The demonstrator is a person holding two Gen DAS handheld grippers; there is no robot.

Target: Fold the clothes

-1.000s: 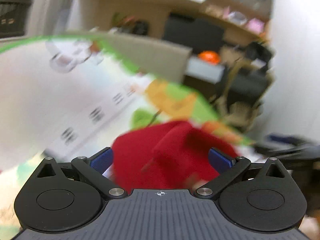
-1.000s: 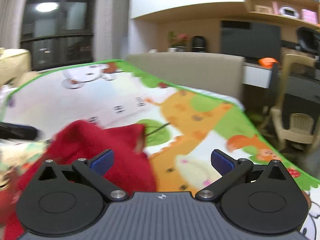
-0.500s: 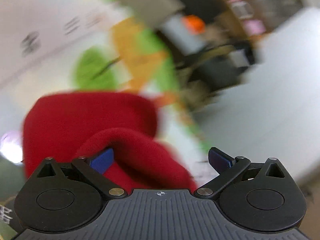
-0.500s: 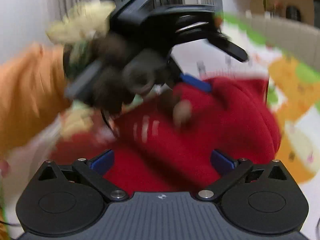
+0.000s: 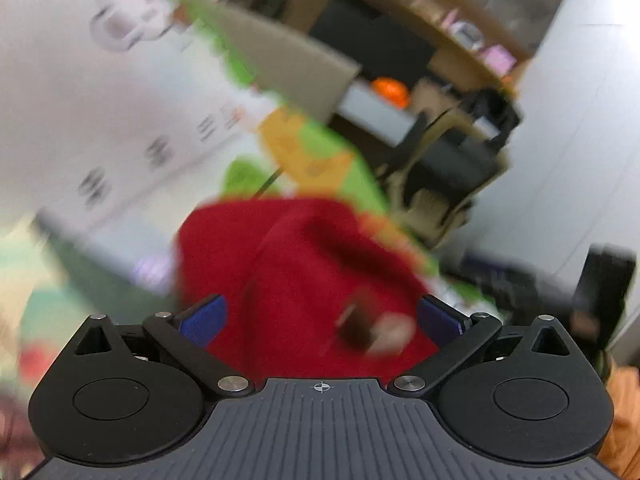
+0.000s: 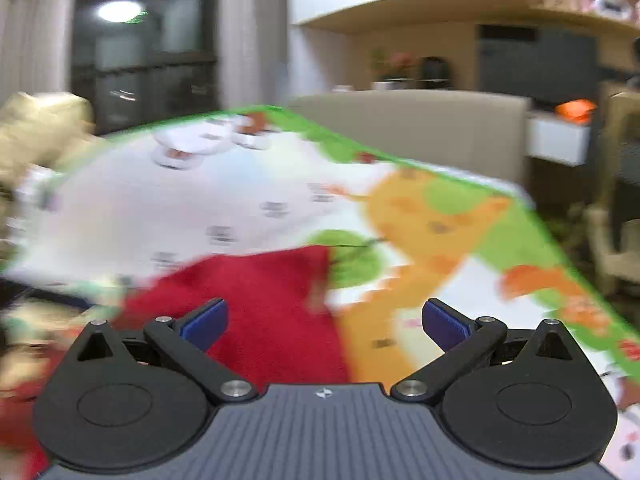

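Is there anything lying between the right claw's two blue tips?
Yes, in the right wrist view. Between the right claw's open tips lie the red garment's edge on the left and bare patterned mat on the right. Both are blurred.

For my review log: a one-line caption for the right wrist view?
Open right gripper above a red fleece garment on a colourful cartoon-print mat.

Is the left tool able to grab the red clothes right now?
Probably yes. The left tool is open, and the red clothes lie right ahead between its fingers on the colourful mat, with nothing in between. The picture is blurry.
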